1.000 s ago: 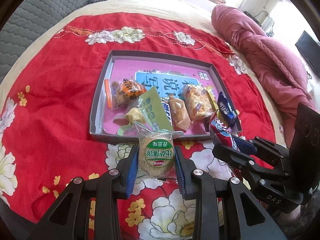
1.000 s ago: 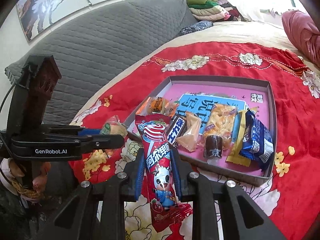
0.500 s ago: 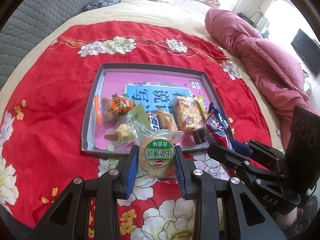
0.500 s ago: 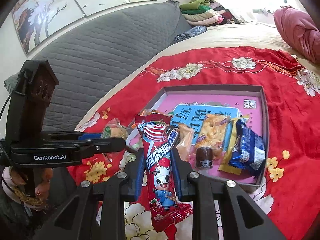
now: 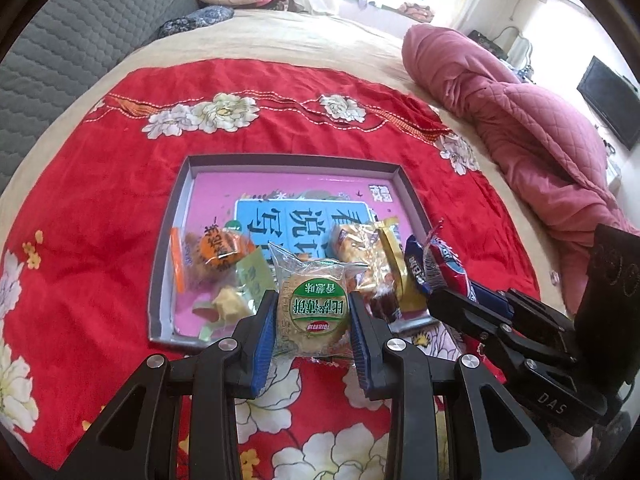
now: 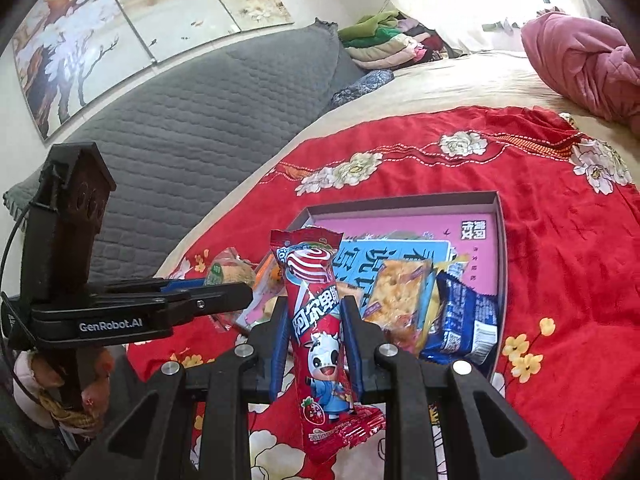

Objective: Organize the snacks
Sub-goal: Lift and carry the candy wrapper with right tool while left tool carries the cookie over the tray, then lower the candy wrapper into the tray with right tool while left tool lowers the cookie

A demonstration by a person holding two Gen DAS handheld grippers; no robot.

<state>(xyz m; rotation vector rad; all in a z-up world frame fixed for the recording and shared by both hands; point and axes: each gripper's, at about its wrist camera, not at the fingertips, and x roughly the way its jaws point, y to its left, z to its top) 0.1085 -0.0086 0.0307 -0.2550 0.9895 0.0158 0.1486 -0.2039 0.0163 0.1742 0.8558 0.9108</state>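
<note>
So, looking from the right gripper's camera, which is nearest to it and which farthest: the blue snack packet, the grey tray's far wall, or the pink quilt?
1. Blue snack packet, just right of the right gripper.
2. Grey tray's far wall, beyond the snacks.
3. Pink quilt, far upper right on the bed.

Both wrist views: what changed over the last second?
Both hand-held grippers rose and drew back; the grey shallow box looks smaller. Unchanged: left grips the clear-wrapped green-label round cake, right the long red candy pack.

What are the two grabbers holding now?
Left gripper: shut on the round green-labelled biscuit packet.
Right gripper: shut on the long red candy wrapper.
</note>
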